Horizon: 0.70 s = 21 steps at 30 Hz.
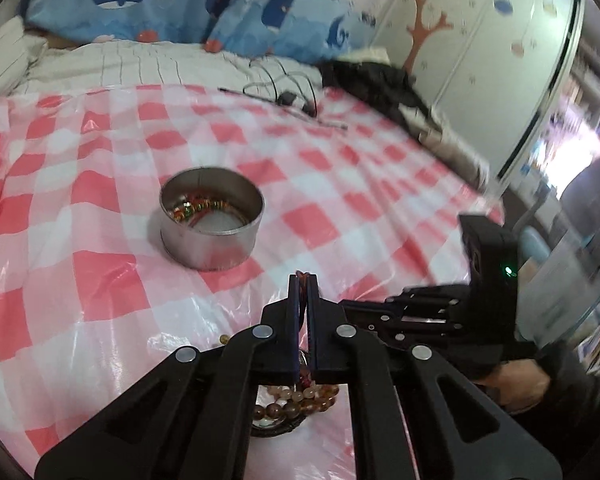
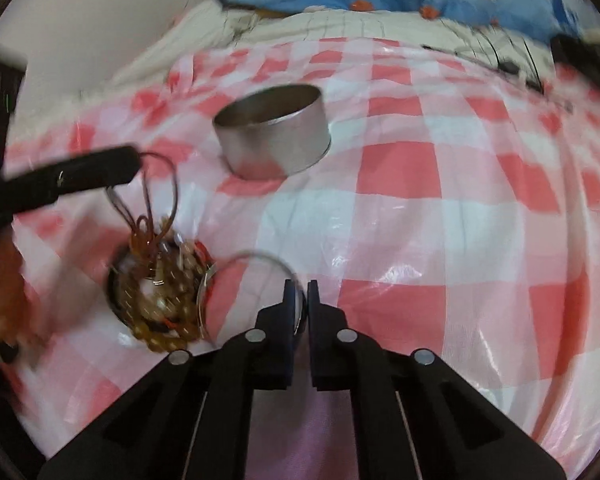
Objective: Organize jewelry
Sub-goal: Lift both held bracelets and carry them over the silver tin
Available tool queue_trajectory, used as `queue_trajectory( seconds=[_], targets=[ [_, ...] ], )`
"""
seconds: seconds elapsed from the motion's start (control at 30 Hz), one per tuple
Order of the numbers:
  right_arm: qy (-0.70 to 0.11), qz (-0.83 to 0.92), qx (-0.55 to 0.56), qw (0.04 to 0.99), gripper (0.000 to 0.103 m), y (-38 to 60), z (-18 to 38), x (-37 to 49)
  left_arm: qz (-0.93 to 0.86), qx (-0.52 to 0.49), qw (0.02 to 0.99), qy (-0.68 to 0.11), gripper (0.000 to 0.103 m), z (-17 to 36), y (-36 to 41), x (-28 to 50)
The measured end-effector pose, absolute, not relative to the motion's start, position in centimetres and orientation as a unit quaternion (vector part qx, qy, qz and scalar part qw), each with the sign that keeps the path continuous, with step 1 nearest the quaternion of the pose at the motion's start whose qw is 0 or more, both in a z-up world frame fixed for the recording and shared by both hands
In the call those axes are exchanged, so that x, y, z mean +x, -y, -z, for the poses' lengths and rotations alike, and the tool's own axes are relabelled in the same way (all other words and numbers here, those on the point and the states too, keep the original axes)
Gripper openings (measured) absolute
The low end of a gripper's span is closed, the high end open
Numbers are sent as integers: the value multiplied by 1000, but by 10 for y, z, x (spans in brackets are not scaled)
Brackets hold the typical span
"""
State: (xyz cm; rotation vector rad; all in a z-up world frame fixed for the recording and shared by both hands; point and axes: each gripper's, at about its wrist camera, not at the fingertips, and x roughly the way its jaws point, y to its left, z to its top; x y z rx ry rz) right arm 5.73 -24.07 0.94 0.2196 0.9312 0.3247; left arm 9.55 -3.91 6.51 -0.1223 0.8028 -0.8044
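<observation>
A round metal tin (image 1: 212, 224) stands on the pink checked cloth and holds a few colourful bracelets (image 1: 198, 207); it also shows in the right wrist view (image 2: 276, 136). My left gripper (image 1: 303, 280) is shut on thin reddish-brown bangles (image 2: 160, 188) and lifts them above a pile of beaded bracelets (image 2: 160, 296) that lies below it (image 1: 296, 400). My right gripper (image 2: 301, 288) is shut on a thin silver bangle (image 2: 244, 264) beside that pile. The right gripper body (image 1: 488, 280) shows at the right of the left wrist view.
The pink checked plastic cloth (image 1: 100, 160) covers a bed. Whale-print pillows (image 1: 180, 0) lie at the far end. Black cables (image 1: 288, 96) and dark clothing (image 1: 380, 84) sit at the far right edge. A single loose bead (image 1: 223, 338) lies near the pile.
</observation>
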Motion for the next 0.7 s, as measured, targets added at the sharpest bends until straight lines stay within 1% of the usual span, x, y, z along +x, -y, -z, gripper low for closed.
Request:
queue_trajectory(
  seconds=[0.17, 0.3, 0.43, 0.7],
  targets=[
    [-424, -197, 218, 857, 6, 261, -15, 59, 361, -53, 856, -366, 3, -74, 35, 95],
    [-413, -215, 267, 844, 6, 269, -15, 61, 337, -27, 868, -364, 3, -73, 38, 96],
    [-398, -229, 302, 836, 6, 274, -17, 60, 311, 5, 880, -359, 3, -73, 43, 96],
    [-380, -249, 321, 831, 6, 276, -21, 58, 290, 29, 889, -352, 3, -73, 45, 94]
  ],
)
